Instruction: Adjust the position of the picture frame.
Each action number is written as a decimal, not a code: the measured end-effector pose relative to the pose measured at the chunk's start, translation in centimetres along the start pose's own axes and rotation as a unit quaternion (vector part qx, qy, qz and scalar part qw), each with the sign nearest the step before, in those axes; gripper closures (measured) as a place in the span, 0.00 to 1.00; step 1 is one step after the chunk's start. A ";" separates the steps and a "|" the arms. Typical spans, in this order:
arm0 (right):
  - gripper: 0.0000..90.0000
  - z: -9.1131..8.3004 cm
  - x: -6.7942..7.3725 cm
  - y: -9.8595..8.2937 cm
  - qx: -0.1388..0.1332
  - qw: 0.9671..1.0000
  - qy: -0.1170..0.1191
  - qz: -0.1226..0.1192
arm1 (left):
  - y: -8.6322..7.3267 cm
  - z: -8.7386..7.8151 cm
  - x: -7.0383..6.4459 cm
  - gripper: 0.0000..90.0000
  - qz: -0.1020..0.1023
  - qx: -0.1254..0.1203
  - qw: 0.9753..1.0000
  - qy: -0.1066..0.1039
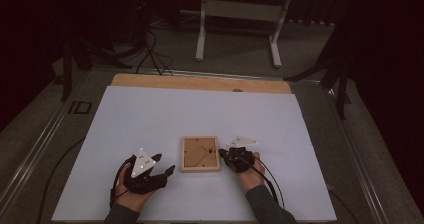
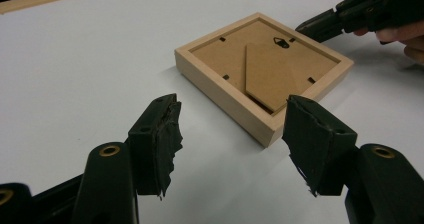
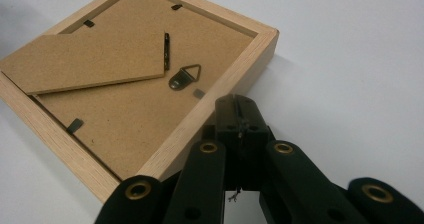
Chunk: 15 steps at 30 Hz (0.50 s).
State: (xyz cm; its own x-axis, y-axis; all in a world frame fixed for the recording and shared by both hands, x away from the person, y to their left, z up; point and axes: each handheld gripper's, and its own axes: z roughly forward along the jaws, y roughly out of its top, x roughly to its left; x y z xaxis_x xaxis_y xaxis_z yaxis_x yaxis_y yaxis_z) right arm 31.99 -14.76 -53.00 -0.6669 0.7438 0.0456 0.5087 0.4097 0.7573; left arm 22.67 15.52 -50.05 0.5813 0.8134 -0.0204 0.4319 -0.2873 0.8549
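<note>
White table sheet (image 1: 165, 114), dark room

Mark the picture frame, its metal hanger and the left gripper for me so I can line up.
picture frame (image 1: 200, 169), high view, on the near wooden rail.
metal hanger (image 3: 184, 77), right gripper view, on the triangular brass loop.
left gripper (image 2: 230, 134), left gripper view, midway between its open jaws' tips.

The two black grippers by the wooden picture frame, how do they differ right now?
The left gripper stands open, jaws wide apart, short of the face-down wooden picture frame. The right gripper is shut, jaws pressed together, its tip at the frame's rim; touching or not is unclear. Both are black, hand-held, and aimed at the frame.
</note>
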 end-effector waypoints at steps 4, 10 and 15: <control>1.00 0.2 0.2 0.1 -0.001 1.000 0.004 -0.002 | 0.0 0.0 0.1 0.44 -0.002 0.000 1.000 0.000; 1.00 0.5 0.4 0.3 0.001 1.000 -0.002 -0.014 | 0.0 -0.2 -0.1 0.44 0.001 -0.002 1.000 0.001; 1.00 0.6 0.4 0.3 0.000 1.000 -0.001 -0.015 | 0.0 -0.3 0.0 0.43 -0.001 -0.003 1.000 0.002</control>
State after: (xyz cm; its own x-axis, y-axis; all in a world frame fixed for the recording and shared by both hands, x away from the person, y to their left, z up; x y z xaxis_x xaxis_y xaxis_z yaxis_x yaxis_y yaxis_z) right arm 32.18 -13.99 -53.14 -0.6806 0.7324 0.0215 0.4886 0.4318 0.7581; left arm 22.49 15.71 -49.94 0.5785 0.8154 -0.0198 0.4291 -0.2836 0.8576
